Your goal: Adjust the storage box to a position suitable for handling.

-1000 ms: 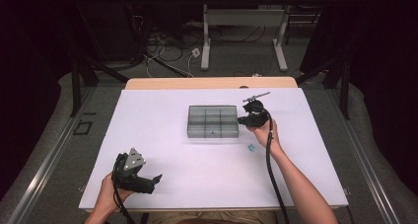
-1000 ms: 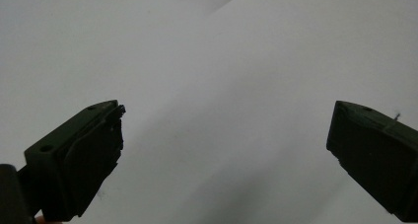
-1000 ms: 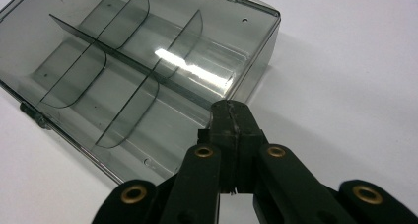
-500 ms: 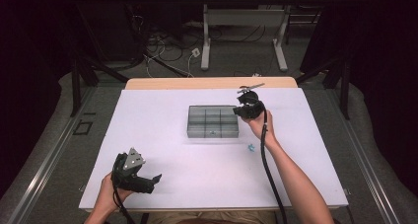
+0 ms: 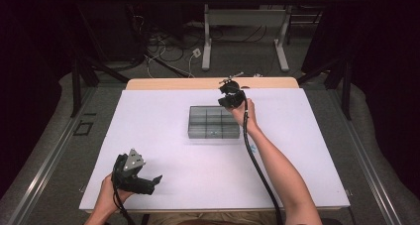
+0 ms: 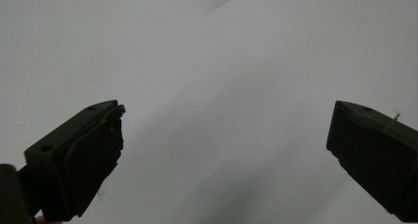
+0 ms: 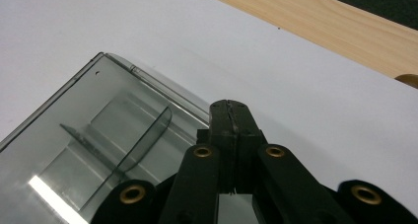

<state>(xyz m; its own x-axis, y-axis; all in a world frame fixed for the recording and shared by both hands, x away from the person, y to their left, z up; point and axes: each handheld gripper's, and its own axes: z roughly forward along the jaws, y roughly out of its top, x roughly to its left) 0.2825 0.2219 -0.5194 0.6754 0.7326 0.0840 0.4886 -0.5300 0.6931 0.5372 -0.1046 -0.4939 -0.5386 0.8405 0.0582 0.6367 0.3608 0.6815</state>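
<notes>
right gripper, jaws pressed together, above clear smooth rectangular plastic box.

White table, seen from above; a pale wooden strip runs along its far edge. A clear grey box with divided compartments sits directly on the white top, slightly beyond centre and toward the right. Small pale specks lie in its near compartments; what they are cannot be told. A small blue item lies on the white top just in front of the box's near right corner, apart from it. In the right gripper view, the box shows a transparent wall and curved inner divider, with the wooden strip beyond it.
</notes>
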